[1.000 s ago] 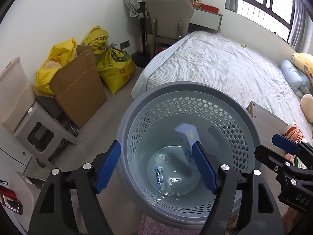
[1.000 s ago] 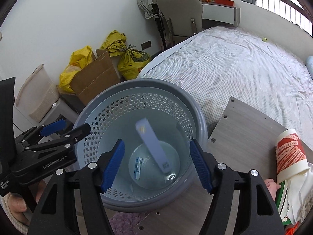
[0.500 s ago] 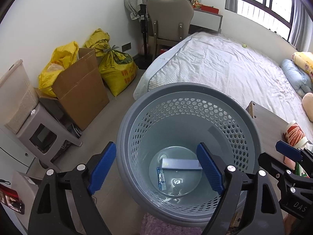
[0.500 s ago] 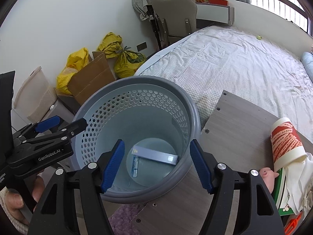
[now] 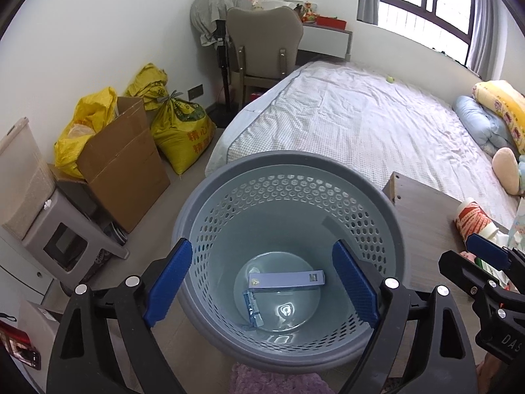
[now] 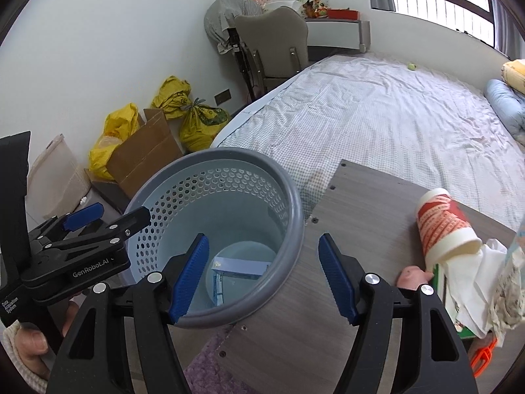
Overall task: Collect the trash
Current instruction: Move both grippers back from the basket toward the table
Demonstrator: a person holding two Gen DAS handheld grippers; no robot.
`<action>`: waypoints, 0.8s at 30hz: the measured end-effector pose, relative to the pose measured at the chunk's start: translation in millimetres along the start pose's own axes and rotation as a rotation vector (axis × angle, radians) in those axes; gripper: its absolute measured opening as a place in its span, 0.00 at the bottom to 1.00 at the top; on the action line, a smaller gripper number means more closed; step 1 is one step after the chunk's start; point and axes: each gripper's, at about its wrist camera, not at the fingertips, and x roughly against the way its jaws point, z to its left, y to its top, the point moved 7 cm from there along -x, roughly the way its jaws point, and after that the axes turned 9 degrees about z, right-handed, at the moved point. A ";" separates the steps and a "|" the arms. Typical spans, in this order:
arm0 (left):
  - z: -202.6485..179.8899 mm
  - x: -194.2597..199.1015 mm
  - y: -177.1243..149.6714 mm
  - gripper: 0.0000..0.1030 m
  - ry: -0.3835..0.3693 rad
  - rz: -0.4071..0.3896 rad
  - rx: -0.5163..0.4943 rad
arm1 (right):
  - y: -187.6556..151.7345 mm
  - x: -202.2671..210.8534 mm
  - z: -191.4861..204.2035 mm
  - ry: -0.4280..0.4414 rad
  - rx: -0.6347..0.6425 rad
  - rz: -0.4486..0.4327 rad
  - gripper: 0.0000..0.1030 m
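Observation:
A grey perforated trash basket (image 5: pixel 210 197) stands on the floor beside a wooden table (image 6: pixel 370 203). A long pale blue box (image 5: pixel 285 280) and a small blue wrapper (image 5: pixel 252 308) lie flat at its bottom; the box also shows in the right wrist view (image 6: pixel 239 267). My left gripper (image 5: pixel 262 282) is open and empty above the basket. My right gripper (image 6: pixel 262 275) is open and empty over the basket rim (image 6: pixel 288 197) and table edge. A red-and-white paper cup (image 6: pixel 443 223) lies on its side on the table, next to crumpled white paper (image 6: pixel 472 282).
A bed (image 5: pixel 361 124) lies behind the basket. A cardboard box (image 5: pixel 124 161), yellow sacks (image 5: pixel 180 131) and a grey stool (image 5: pixel 62 239) stand along the left wall. A chair (image 5: pixel 262 49) stands at the back. A purple rug (image 5: pixel 272 381) lies below the basket.
The pale blue box fell from the left gripper's side into the basket and came to rest flat at the bottom. The right gripper has shifted right, toward the table.

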 end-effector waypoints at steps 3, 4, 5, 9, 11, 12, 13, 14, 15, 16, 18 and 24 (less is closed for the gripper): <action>-11.2 7.2 -1.8 0.83 -0.007 -0.012 -0.021 | -6.2 12.7 -4.1 -0.011 -0.005 -0.014 0.65; -16.0 10.1 -2.5 0.83 -0.012 -0.017 -0.030 | -9.6 17.6 -6.6 -0.017 -0.008 -0.020 0.65; -19.9 12.5 -3.1 0.83 -0.017 -0.021 -0.036 | -12.4 21.2 -8.8 -0.021 -0.013 -0.024 0.65; -39.0 16.9 -9.1 0.83 -0.045 -0.023 -0.058 | -30.8 35.3 -26.1 -0.038 -0.045 -0.035 0.65; -51.1 19.5 -13.1 0.83 -0.055 -0.027 -0.079 | -40.6 40.0 -35.3 -0.049 -0.063 -0.034 0.65; -57.9 20.6 -16.4 0.83 -0.063 -0.027 -0.090 | -45.4 42.6 -39.6 -0.054 -0.072 -0.032 0.65; -63.0 20.9 -19.1 0.83 -0.069 -0.026 -0.098 | -51.1 44.9 -44.3 -0.058 -0.084 -0.031 0.65; -70.6 21.0 -22.8 0.83 -0.076 -0.023 -0.113 | -56.9 47.4 -49.4 -0.060 -0.096 -0.028 0.65; -75.4 21.7 -25.5 0.83 -0.080 -0.022 -0.122 | -63.8 50.7 -55.4 -0.066 -0.108 -0.027 0.65; -81.7 21.8 -28.3 0.83 -0.083 -0.021 -0.135 | -70.8 54.1 -61.8 -0.077 -0.119 -0.027 0.65; -91.5 21.9 -32.5 0.83 -0.092 -0.014 -0.155 | -83.1 59.6 -73.7 -0.098 -0.143 -0.023 0.65; -122.5 26.9 -45.3 0.83 -0.127 -0.006 -0.206 | -119.6 84.5 -121.8 -0.167 -0.256 -0.033 0.65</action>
